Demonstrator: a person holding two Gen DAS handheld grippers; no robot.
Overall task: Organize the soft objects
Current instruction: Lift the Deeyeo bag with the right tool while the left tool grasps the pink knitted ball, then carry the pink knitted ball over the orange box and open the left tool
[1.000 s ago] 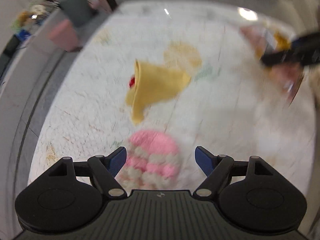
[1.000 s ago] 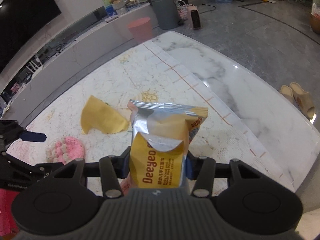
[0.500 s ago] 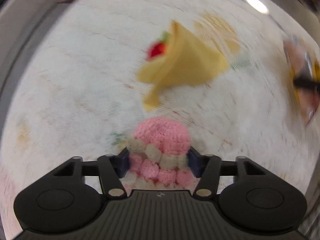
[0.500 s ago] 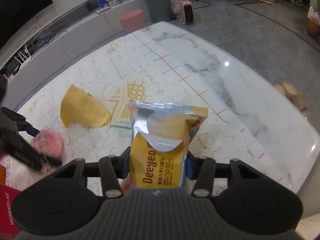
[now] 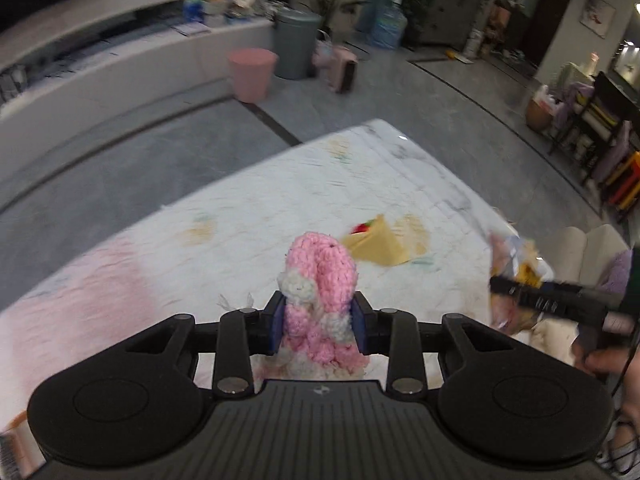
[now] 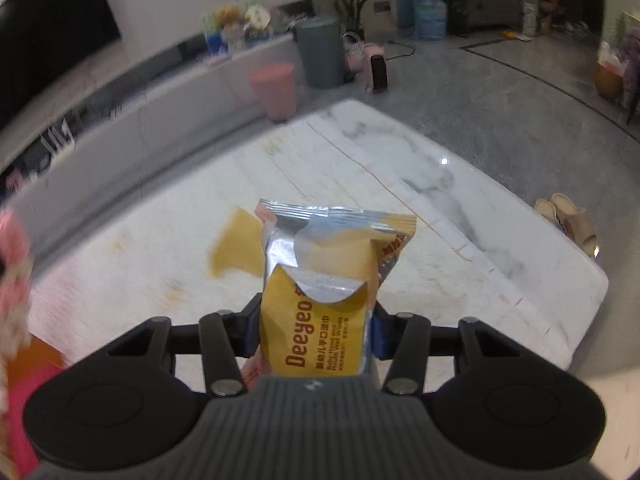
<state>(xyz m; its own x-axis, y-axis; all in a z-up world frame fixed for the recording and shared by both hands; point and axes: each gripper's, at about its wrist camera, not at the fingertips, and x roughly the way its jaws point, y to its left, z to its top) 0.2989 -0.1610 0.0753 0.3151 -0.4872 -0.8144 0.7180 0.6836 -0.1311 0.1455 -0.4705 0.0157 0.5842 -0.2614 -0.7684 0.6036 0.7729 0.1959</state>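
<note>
A pink and white crocheted toy (image 5: pixel 318 292) stands up between the blue pads of my left gripper (image 5: pixel 319 326), whose jaws are closing and squeeze it; it hangs above the table. My right gripper (image 6: pixel 316 330) is shut on a silver and yellow wet-wipes pack (image 6: pixel 326 284), also off the table; that pack (image 5: pixel 516 258) and gripper show blurred at the right of the left wrist view. A yellow felt cone with a red tip (image 5: pixel 378 242) lies on the patterned tablecloth (image 5: pixel 248 216), partly hidden behind the pack (image 6: pixel 236 246) in the right wrist view.
The white marble table (image 6: pixel 460 200) ends at a far corner, with grey floor beyond. A pink bin (image 5: pixel 252 74) and a grey bin (image 5: pixel 296 46) stand on the floor. Slippers (image 6: pixel 572 220) lie right of the table. A red box (image 6: pixel 20 412) is at the left edge.
My left gripper closed on the pink crocheted toy and lifted it off the table, tilting up toward the room. The right gripper rose with the wipes pack still in it.
</note>
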